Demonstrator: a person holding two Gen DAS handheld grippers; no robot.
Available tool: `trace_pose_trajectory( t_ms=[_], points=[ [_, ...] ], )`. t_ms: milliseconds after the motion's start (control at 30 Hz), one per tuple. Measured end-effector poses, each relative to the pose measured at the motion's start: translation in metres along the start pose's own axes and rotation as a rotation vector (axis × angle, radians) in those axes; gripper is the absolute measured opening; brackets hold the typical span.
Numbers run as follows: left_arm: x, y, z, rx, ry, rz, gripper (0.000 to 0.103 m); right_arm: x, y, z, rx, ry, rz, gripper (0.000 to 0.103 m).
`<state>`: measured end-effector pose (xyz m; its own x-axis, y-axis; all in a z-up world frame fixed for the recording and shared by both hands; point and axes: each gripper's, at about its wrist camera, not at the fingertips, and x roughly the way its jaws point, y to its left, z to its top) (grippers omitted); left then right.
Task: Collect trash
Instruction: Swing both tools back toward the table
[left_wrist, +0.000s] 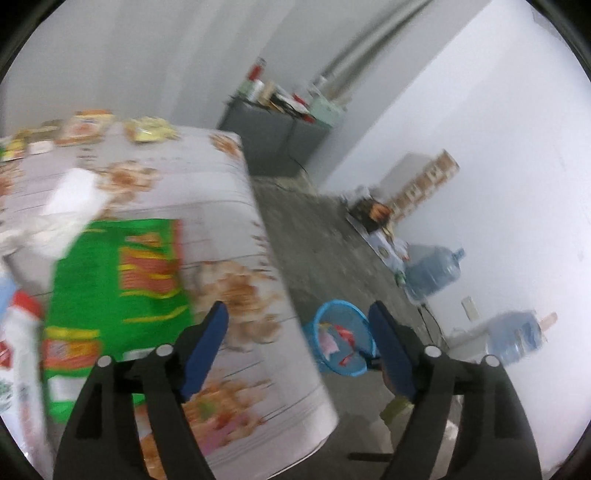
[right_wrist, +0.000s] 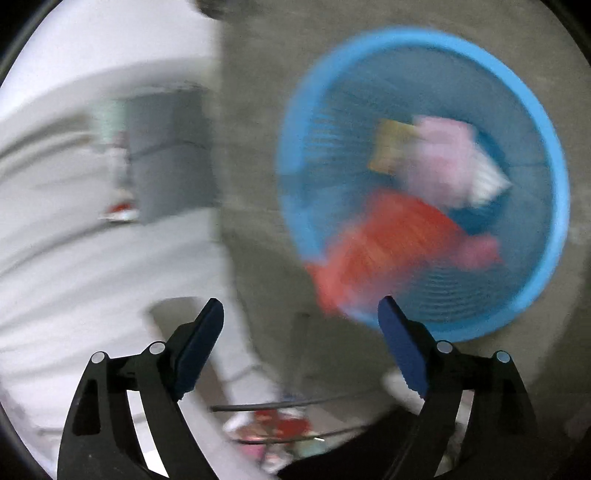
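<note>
Room: bare concrete floor (left_wrist: 314, 240), white walls, a table (left_wrist: 229, 229) under a flowered cloth.
Bin: my blue basket (right_wrist: 424, 66) stands on the floor beside the table, wrappers inside.
Trash left: green packet (left_wrist: 118, 280) and crumpled tissue (left_wrist: 70, 206) lie on the table.
Left gripper (left_wrist: 297, 321): wide apart, empty.
Right gripper (right_wrist: 301, 314): wide apart, empty, over the basket.
Risk: I judge the red wrapper (right_wrist: 388, 243) at the rim could land outside.
Views: only my left camera shows the table; my right looks into the basket.

Stood on a bare grey concrete floor (left_wrist: 325, 258) between white walls (left_wrist: 498, 166): table (left_wrist: 229, 177) under floral cloth, dark cabinet (left_wrist: 269, 144) in the corner, water jugs (left_wrist: 434, 271) along the wall.
</note>
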<state>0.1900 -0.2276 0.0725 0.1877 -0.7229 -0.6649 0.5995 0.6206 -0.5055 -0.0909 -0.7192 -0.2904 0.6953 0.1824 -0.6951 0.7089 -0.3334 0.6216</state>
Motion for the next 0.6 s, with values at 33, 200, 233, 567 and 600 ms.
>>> trace_pose_trajectory(
  t_ms=[33,200,233,567,600],
  points=[
    [-0.014,0.009,-0.006,-0.007,-0.022,0.021,0.08,0.005,-0.008,0.0,0.029,0.014,-0.024,0.081],
    [-0.064,0.047,-0.021,-0.05,-0.098,0.108,0.085,-0.007,-0.017,-0.016,-0.007,-0.009,-0.012,0.081],
    [-0.072,0.052,-0.022,-0.056,-0.11,0.12,0.085,-0.015,-0.014,-0.022,-0.025,-0.022,-0.005,0.081],
    [-0.156,0.107,-0.045,-0.138,-0.286,0.246,0.095,-0.086,0.072,-0.121,-0.349,-0.045,0.184,0.081],
    [-0.163,0.113,-0.046,-0.148,-0.305,0.263,0.096,-0.088,0.088,-0.138,-0.402,-0.036,0.195,0.081]
  ],
)
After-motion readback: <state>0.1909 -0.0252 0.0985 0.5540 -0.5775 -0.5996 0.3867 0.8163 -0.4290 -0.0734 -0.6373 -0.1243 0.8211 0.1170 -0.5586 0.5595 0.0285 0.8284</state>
